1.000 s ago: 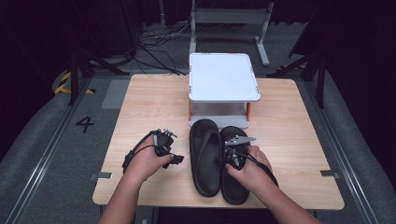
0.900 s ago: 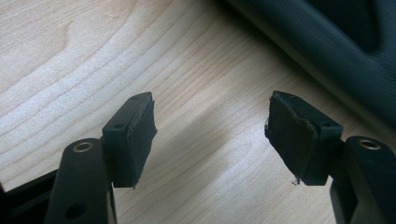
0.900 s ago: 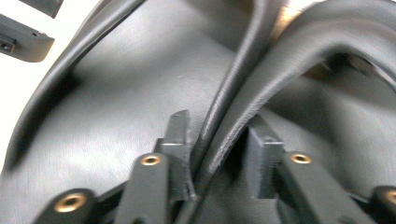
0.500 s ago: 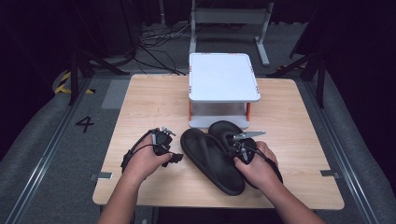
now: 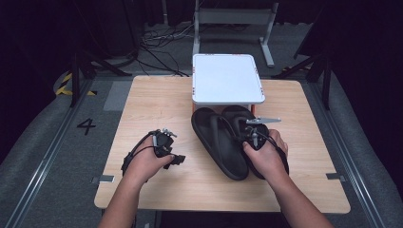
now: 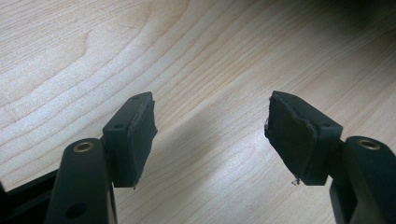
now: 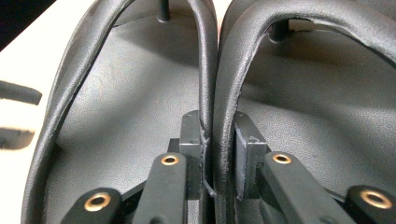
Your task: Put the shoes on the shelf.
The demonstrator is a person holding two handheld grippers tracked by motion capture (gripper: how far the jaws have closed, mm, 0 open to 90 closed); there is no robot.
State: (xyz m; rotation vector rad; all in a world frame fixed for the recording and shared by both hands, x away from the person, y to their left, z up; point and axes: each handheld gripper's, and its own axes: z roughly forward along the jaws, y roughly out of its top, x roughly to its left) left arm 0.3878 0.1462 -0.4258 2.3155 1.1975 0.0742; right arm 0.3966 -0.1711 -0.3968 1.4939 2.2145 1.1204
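Observation:
Two black flip-flops lie side by side on the wooden table (image 5: 152, 107), the left flip-flop (image 5: 216, 140) beside the right flip-flop (image 5: 236, 115), toes toward a white stand. My right gripper (image 5: 252, 138) has just been closing and now pinches the two inner straps together. In the right gripper view its pads (image 7: 215, 126) press the left strap (image 7: 205, 70) against the right strap (image 7: 229, 79). My left gripper (image 5: 177, 159) rests low over bare wood to the left of the flip-flops. Its jaws (image 6: 210, 135) stand apart with nothing between them.
A white flat-topped stand (image 5: 227, 78) sits at the table's far middle, just beyond the flip-flops' toes. Bare tabletop spreads on the left and the right. Cables and metal frame legs lie on the dark floor behind the table.
The right hand has closed on the inner straps and swung both flip-flops, which now angle with toes nearer the white stand. The left hand has not moved.

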